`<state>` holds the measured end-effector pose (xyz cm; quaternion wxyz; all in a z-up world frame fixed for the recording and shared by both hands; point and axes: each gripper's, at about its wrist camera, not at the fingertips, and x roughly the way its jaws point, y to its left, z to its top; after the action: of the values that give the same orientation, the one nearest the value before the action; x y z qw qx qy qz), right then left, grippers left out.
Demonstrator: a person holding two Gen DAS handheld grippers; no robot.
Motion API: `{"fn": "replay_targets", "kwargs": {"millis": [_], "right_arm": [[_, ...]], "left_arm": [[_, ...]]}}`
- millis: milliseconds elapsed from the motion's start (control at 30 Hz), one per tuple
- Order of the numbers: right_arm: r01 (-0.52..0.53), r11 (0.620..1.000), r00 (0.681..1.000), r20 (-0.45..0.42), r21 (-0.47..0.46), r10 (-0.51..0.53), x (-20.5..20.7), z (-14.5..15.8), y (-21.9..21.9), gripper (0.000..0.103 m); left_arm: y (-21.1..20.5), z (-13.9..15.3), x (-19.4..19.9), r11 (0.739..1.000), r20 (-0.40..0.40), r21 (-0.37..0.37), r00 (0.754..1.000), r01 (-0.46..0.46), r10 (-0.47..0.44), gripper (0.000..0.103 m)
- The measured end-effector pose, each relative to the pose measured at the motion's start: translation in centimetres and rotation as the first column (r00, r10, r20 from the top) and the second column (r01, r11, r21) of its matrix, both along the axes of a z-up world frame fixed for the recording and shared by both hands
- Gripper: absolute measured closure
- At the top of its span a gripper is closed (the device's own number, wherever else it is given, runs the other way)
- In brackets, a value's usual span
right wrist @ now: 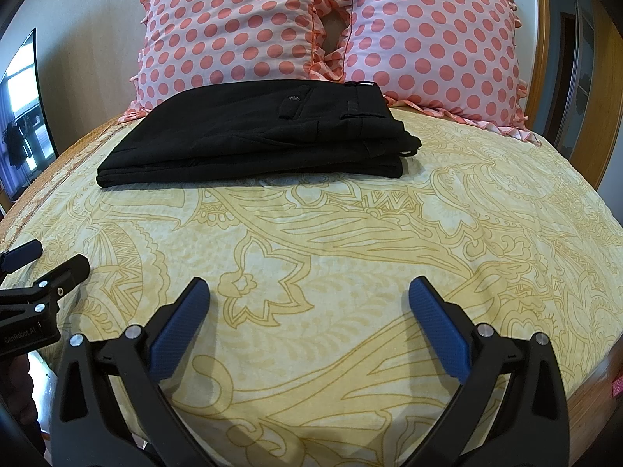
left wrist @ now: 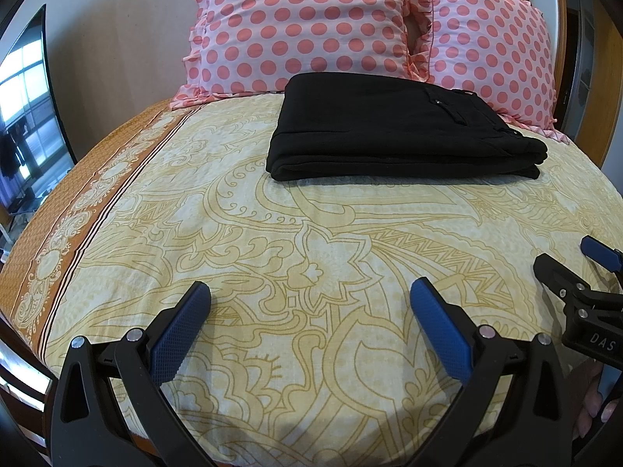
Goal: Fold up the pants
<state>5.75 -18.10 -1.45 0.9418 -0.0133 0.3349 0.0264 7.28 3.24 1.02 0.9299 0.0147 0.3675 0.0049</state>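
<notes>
Black pants (left wrist: 393,132) lie folded in a flat stack on the yellow patterned bedspread (left wrist: 272,241), just in front of the pillows. They also show in the right wrist view (right wrist: 257,136), with a back pocket button and the waistband on top. My left gripper (left wrist: 311,292) is open and empty, over the near part of the bed, well short of the pants. My right gripper (right wrist: 309,292) is open and empty too, beside the left one. Each gripper shows at the edge of the other's view: the right gripper (left wrist: 576,268), the left gripper (right wrist: 43,260).
Two pink pillows with red dots (left wrist: 311,27) (right wrist: 436,46) stand against the wall behind the pants. A dark TV screen (left wrist: 27,116) stands left of the bed. A wooden frame (right wrist: 545,39) rises at the right. The bedspread has an orange border (left wrist: 78,210) on the left.
</notes>
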Motion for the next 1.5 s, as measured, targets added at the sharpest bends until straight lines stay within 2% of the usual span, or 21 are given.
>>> {"fn": "replay_targets", "kwargs": {"millis": [1500], "right_arm": [[0.001,1.000,1.000,0.000,0.000,-0.001,0.03,-0.01,0.01,0.002]], "left_arm": [[-0.45,0.19,-0.11,1.000,0.005,0.001,1.000,0.007,-0.007,0.001]]}}
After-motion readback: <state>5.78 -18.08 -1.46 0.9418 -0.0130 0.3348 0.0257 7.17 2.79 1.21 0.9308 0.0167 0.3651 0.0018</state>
